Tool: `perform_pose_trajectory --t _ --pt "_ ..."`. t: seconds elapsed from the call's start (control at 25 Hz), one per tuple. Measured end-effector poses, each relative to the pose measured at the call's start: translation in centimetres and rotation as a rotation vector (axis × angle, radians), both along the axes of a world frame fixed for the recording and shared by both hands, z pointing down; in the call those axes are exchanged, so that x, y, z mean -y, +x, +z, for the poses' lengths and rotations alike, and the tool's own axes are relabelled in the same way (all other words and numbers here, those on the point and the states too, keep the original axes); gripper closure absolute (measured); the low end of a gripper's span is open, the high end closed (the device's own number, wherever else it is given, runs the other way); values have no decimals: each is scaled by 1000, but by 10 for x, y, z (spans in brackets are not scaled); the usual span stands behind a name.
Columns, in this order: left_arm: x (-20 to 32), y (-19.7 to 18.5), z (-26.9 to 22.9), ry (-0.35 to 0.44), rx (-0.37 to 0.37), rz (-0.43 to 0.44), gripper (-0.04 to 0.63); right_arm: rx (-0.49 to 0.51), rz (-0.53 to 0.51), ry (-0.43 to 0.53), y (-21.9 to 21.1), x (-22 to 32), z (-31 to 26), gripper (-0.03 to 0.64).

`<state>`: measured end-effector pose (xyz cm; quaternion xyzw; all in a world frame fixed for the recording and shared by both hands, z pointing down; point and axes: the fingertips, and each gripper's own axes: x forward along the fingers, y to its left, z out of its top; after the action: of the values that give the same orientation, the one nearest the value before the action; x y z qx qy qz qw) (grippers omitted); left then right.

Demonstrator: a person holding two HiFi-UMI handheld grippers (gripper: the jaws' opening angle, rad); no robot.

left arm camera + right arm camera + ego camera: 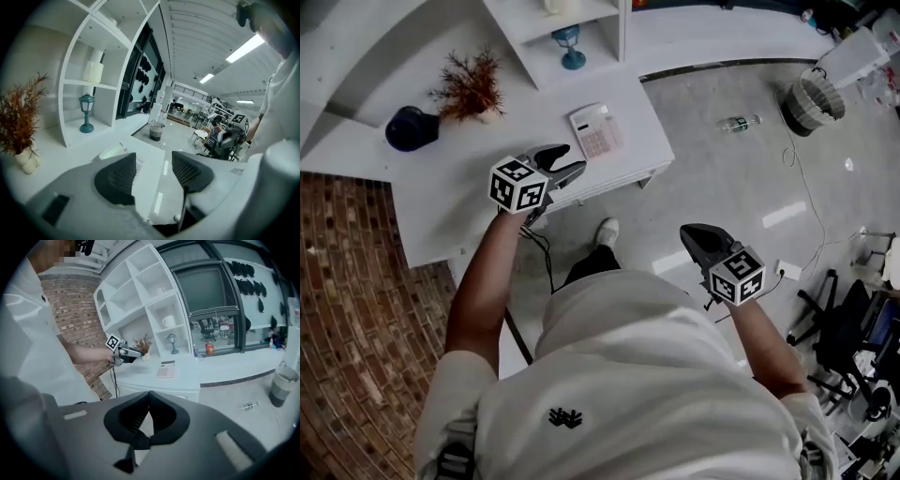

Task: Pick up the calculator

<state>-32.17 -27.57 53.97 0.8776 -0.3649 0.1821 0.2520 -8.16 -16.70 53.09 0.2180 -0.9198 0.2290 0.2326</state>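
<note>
The calculator (596,131) lies flat on the white table (459,202), near the table's front right corner, its pale keys facing up. The left tongs (565,161) hover over the table's front edge, just short of the calculator and pointing toward it, not touching it. In the left gripper view these tongs (153,159) stand spread, with only bare table showing in the gap; a strip of the calculator (112,151) shows just past the tip of the left-hand pad, a little off to that side rather than in the gap. The right tongs (696,234) hang well apart from the table, out over the grey floor beside the person's body. In the right gripper view they (149,397) are pressed together at the tips and pinch nothing (the calculator (166,370) sits far off on the table there, with the left tongs (131,354) to its left). Farther back on the table stand a dried reddish plant (472,86) and a dark blue rounded object (411,128).
</note>
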Motion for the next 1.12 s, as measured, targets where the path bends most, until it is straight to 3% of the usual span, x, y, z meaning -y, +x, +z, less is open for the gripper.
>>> perform_pose_trajectory --t 0.44,0.92,1.12 --pt "114 -50 64 -97 6 77 350 -40 206 -20 -27 49 5 604" --pt "164 -33 124 -225 -70 127 350 -100 376 -74 1 51 14 604" --pt "167 -22 140 -276 -102 145 368 -137 402 -89 12 44 19 604"
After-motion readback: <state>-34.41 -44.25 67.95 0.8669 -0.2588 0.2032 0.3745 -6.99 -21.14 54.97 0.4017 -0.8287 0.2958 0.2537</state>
